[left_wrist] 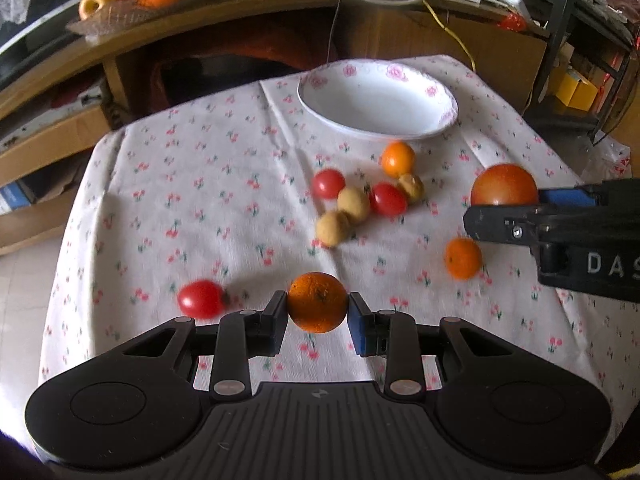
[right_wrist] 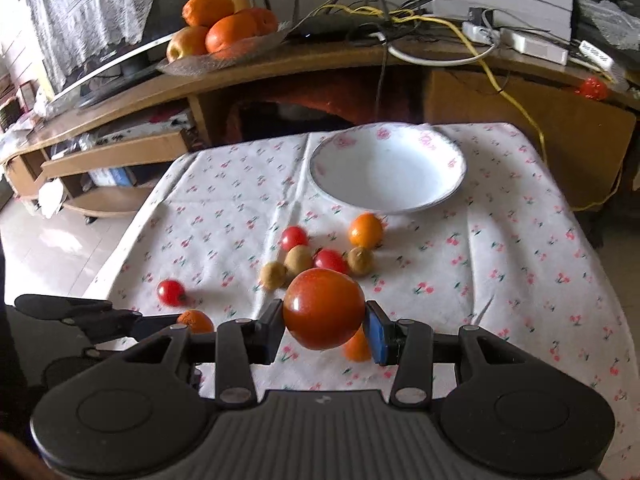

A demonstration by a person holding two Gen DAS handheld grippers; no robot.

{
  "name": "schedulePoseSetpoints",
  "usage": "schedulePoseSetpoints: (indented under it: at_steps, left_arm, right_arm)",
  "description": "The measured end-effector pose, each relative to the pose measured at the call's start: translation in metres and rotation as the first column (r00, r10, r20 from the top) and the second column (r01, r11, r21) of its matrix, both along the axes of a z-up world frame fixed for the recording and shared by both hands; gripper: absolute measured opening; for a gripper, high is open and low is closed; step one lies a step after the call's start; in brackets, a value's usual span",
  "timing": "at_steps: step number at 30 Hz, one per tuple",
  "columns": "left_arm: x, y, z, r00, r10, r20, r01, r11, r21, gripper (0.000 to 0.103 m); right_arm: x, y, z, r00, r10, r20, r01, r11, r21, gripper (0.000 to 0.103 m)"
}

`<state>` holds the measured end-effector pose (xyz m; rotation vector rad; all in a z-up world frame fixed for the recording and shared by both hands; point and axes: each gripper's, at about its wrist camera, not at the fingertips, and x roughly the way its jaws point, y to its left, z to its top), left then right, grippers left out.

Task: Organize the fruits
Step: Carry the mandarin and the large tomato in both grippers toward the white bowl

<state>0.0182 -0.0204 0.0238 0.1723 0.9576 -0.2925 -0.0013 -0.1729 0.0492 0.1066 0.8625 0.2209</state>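
While both grippers carry fruit, the bowl (right_wrist: 456,168) waits empty.
Left gripper (left_wrist: 318,310) pinches a firm mandarin (left_wrist: 317,301); right gripper (right_wrist: 325,318) clamps a smooth, soft tomato (right_wrist: 323,307) at its widest middle.

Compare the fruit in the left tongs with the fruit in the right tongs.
The left tongs hold a small orange; the right tongs hold a tomato.
The orange is dull and pitted; the tomato is smooth and glossy.
The orange is plain orange; the tomato is deep red-orange.
The tomato looks bigger than the orange.
Both are round, clamped by their sides and off the tablecloth.
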Motion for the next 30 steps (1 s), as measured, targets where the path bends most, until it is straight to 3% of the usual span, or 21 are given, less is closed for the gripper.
schedulePoseSetpoints:
  at_steps: [15, 30]
  left_arm:
    - [0.077, -0.040, 0.013, 0.999, -0.046, 0.028, 0.047, 0.999, -0.015, 0.040]
    - [0.156, -0.083, -0.006, 0.996, -0.090, 0.020, 0.089, 0.996, 0.023, 0.039]
  right_arm:
    - [0.062, -0.029, -0.006, 0.999, -0.046, -0.019, 0.046, 0.999, 0.011, 0.041]
    - [0.156, -0.056, -0.031, 0.996, -0.082, -0.043, 0.081, 0.996, -0.027, 0.041]
